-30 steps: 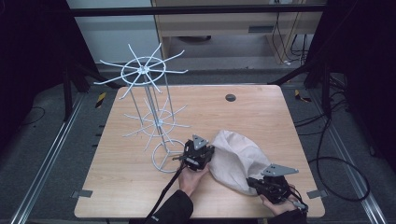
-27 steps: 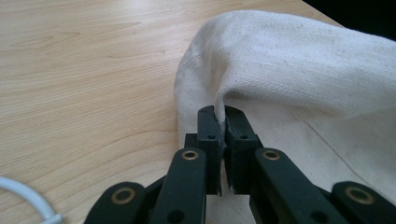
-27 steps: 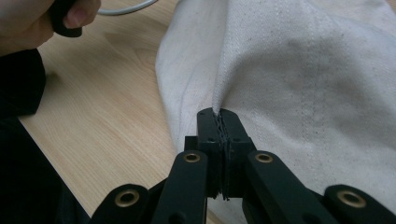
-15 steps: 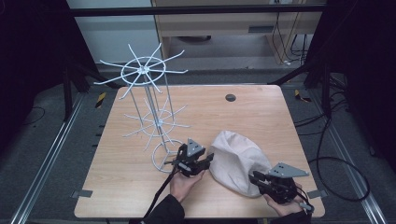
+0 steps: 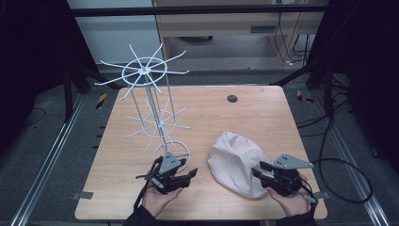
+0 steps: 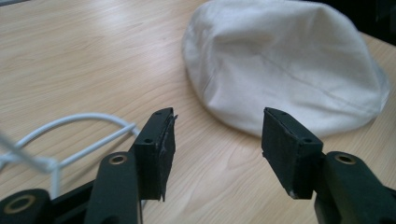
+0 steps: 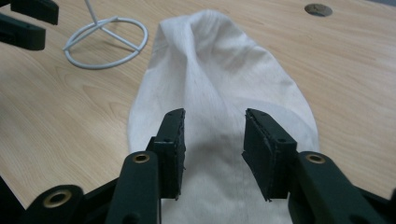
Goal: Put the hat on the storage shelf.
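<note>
Looking down from the high view, I find the cap (image 5: 237,162) flat on the table (image 5: 263,113), between the left gripper (image 5: 190,175) and the right gripper (image 5: 256,170), the wire rack (image 5: 149,106) behind. In the left gripper view, the jaws have just been opening, wide and empty, the cap (image 6: 285,65) lying apart ahead; I judge it released. In the right gripper view, the jaws have just been opening, part-way, hovering over the cap (image 7: 219,93), gripping nothing.

Open tabletop (image 5: 263,117) across upper right of the high view and along lower left, blocked at centre-left by wire rack (image 5: 150,113) and at lower right by cap (image 5: 235,160).
</note>
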`<state>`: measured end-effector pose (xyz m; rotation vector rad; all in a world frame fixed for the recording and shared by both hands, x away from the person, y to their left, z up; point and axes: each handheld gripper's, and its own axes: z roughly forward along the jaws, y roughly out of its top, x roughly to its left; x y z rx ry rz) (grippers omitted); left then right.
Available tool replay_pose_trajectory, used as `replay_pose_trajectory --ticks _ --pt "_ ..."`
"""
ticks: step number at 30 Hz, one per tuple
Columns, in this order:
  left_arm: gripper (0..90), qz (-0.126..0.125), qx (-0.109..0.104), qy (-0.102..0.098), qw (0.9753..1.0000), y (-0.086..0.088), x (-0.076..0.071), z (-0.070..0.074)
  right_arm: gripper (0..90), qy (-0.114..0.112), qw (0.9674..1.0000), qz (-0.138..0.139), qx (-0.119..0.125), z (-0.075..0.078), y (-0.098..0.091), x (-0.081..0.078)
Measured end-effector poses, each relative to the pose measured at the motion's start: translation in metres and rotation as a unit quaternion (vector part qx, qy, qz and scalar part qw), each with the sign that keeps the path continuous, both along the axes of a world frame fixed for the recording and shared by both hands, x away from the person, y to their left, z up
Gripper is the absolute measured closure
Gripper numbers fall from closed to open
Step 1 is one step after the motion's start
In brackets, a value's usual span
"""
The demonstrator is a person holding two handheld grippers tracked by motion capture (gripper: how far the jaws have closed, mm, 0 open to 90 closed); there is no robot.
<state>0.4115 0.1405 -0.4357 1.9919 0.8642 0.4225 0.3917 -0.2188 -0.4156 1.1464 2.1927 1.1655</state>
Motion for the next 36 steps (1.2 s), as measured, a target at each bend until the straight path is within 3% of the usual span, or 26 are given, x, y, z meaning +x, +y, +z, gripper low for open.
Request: replay_pose_trajectory --ticks 4,8,9,11,12,13,14,18,19,20,21,26,29,30,34,36 --pt "41.6 0.007 0.006 -0.001 1.0000 0.017 -0.007 -0.002 55.6 -0.001 0.9999 0.008 -0.008 0.010 0.007 0.007" --pt "39.0 0.032 0.001 -0.008 0.9995 0.048 -0.017 -0.003 52.0 0.001 0.9995 0.018 -0.027 0.018 0.018 0.013" --pt "38.7 0.032 0.001 -0.008 0.9995 0.048 -0.017 -0.003 52.0 0.001 0.9995 0.018 -0.027 0.018 0.018 0.013" --pt "37.7 0.051 -0.006 -0.009 0.9987 0.071 -0.018 -0.001 51.6 0.005 0.9988 0.022 -0.044 0.022 0.027 0.017" --pt "37.3 0.051 -0.006 -0.009 0.9987 0.071 -0.018 -0.001 51.5 0.004 0.9986 0.026 -0.047 0.023 0.029 0.018" --pt "37.0 0.068 -0.012 -0.009 0.9976 0.087 -0.017 0.000 51.4 0.006 0.9984 0.028 -0.049 0.024 0.032 0.020" --pt "36.6 0.068 -0.012 -0.009 0.9976 0.087 -0.017 0.000 51.4 0.006 0.9984 0.028 -0.049 0.024 0.032 0.020" --pt "36.0 0.108 -0.014 -0.012 0.9939 0.117 -0.010 0.000 51.7 0.016 0.9975 0.035 -0.060 0.025 0.041 0.030" --pt "35.5 0.129 -0.006 -0.014 0.9916 0.129 -0.006 -0.002 52.2 0.021 0.9969 0.037 -0.066 0.024 0.044 0.035" --pt "35.3 0.129 -0.006 -0.014 0.9916 0.129 -0.006 -0.002 52.2 0.021 0.9969 0.037 -0.066 0.024 0.044 0.035" --pt "35.1 0.147 0.002 -0.016 0.9890 0.139 -0.003 -0.006 52.7 0.029 0.9964 0.038 -0.070 0.023 0.047 0.040" --pt "34.1 0.173 0.012 -0.006 0.9848 0.154 0.004 -0.014 54.9 0.046 0.9945 0.039 -0.085 0.018 0.053 0.052" --pt "34.1 0.179 0.019 -0.002 0.9836 0.157 0.006 -0.017 56.1 0.057 0.9932 0.039 -0.094 0.015 0.056 0.056" --pt "34.2 0.185 0.025 -0.002 0.9824 0.160 0.008 -0.019 57.4 0.067 0.9913 0.042 -0.105 0.011 0.059 0.061" --pt "34.9 0.190 0.028 -0.001 0.9814 0.164 0.010 -0.021 61.1 0.076 0.9895 0.043 -0.115 0.007 0.062 0.065" --pt "35.3 0.197 0.030 0.002 0.9799 0.168 0.012 -0.023 66.0 0.090 0.9870 0.044 -0.125 0.004 0.064 0.069"
